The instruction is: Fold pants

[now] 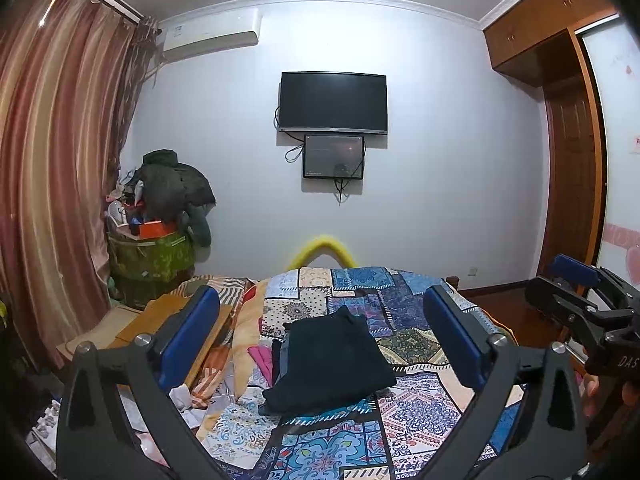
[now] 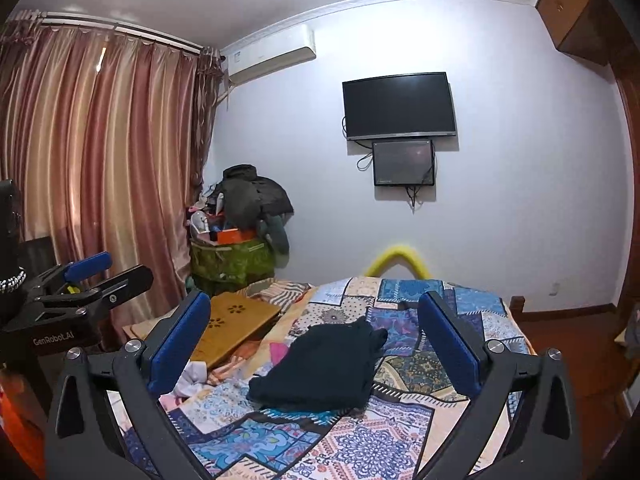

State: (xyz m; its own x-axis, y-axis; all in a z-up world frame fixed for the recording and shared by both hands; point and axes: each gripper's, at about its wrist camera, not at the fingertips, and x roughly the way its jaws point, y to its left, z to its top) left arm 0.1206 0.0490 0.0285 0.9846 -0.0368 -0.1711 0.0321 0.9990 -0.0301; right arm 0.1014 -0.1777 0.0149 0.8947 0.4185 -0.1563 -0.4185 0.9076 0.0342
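Observation:
Dark pants (image 1: pixel 330 364) lie folded in a compact rectangle on the patchwork bedspread (image 1: pixel 408 412), on top of other clothes. They also show in the right wrist view (image 2: pixel 324 364). My left gripper (image 1: pixel 320 332) is open and empty, held above and short of the pants. My right gripper (image 2: pixel 316 336) is open and empty too, raised beside the left one. The right gripper also shows at the right edge of the left wrist view (image 1: pixel 576 292). The left gripper shows at the left edge of the right wrist view (image 2: pixel 96 276).
A wooden lap tray (image 2: pixel 236 328) lies on the bed's left side beside loose clothes (image 1: pixel 260 360). A piled green hamper (image 1: pixel 152 256) stands in the corner by the curtain (image 1: pixel 52 184). A TV (image 1: pixel 333 102) hangs on the far wall, a wardrobe (image 1: pixel 568 168) stands right.

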